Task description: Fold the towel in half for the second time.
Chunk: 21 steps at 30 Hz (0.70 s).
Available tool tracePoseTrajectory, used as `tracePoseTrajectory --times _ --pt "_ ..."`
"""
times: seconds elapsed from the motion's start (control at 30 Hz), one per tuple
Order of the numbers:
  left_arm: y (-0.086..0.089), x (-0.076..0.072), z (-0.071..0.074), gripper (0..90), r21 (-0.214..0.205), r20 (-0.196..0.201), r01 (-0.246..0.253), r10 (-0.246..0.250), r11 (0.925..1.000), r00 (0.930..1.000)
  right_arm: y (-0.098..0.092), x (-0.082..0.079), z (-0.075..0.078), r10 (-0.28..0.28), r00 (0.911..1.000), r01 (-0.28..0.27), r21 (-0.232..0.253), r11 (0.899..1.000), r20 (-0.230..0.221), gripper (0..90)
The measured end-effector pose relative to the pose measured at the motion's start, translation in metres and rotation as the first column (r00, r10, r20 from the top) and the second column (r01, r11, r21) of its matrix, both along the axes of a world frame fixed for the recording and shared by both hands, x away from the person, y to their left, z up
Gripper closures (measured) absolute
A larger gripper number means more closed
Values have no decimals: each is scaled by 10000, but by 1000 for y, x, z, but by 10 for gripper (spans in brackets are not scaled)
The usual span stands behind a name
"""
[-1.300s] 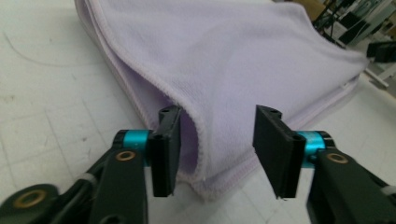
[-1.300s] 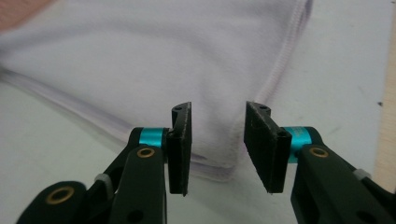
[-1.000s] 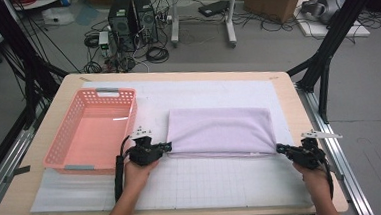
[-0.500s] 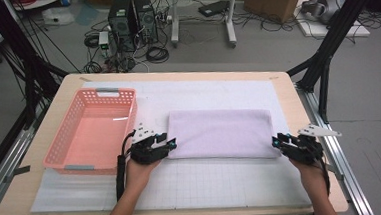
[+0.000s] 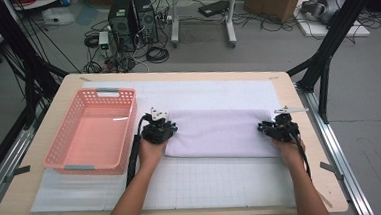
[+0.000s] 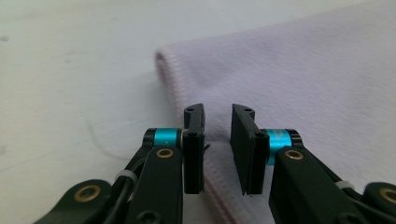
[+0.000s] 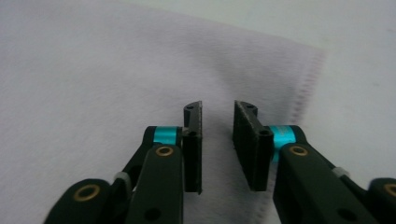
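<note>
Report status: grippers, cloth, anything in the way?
Left gripper, right gripper: jaws just closing, nothing pinched. Folded lilac cloth flat on white mat. Pink plastic basket aside.

The left gripper (image 5: 166,130) and right gripper (image 5: 270,127) have let go of the lilac towel's (image 5: 220,133) near corners and moved up its short ends, toward the far side of the desk. The towel now lies flat (its near edge had been pulled taut). Both pairs of jaws, after parting, have just been narrowing again, nothing pinched between them.
</note>
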<state>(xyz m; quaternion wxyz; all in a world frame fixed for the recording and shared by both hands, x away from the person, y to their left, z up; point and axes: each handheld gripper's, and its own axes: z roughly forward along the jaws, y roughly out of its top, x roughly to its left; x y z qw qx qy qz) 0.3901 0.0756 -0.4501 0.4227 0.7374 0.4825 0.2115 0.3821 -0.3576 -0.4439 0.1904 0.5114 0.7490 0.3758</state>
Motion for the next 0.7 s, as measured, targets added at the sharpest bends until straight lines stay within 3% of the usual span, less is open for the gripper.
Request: tracePoseTrajectory --times 0.03,0.07,0.13,0.2,0.27,0.37,0.47,0.5,0.53,0.57,0.6,0.63,0.7 --pt "2 1 -1 710 147 -149 -268 270 9995 9995 -2 -1 0 -331 9994 334 -268 9991 123 771" --pt "5 1 -1 660 -94 -295 -309 306 9995 9991 -4 -2 0 -494 9984 505 -417 9979 258 784" --pt "5 -1 0 664 62 -304 -127 129 9999 9995 -9 -4 0 -718 9972 721 -163 9973 209 781" --pt "5 -3 2 678 191 -299 -25 30 9998 9995 -12 -8 3 -853 9957 869 -446 9952 373 753" --pt "6 -4 3 670 34 -424 -15 16 10000 9991 -18 -14 6 -919 9949 929 -219 9954 427 730" --pt "11 -17 10 604 -543 -58 615 -619 9966 9981 -26 -28 14 -656 9957 626 468 9969 650 693" --pt "16 -30 16 507 -1141 543 1085 -1028 9875 9932 -31 -47 22 -328 9953 268 670 9974 911 640" --pt "17 -33 18 472 -1354 511 1308 -1249 9821 9909 -32 -53 24 -248 9949 169 806 9966 981 617" --pt "17 -33 18 437 -1354 511 1308 -1249 9821 9909 -33 -59 25 -119 9945 29 862 9963 1042 603" --pt "19 -39 22 422 -1830 703 1675 -1571 9687 9851 -33 -65 26 -25 9936 -81 939 9956 1127 574" --pt "19 -39 22 412 -1830 703 1675 -1571 9687 9851 -33 -70 27 55 9931 -180 1058 9942 1174 545" --pt "21 -49 23 397 -2046 1143 1895 -1688 9603 9790 -32 -76 28 183 9929 -309 1069 9938 1174 527" --pt "21 -56 21 337 -1944 1182 1980 -1775 9607 9770 -31 -84 29 350 9914 -487 1070 9931 1264 483"
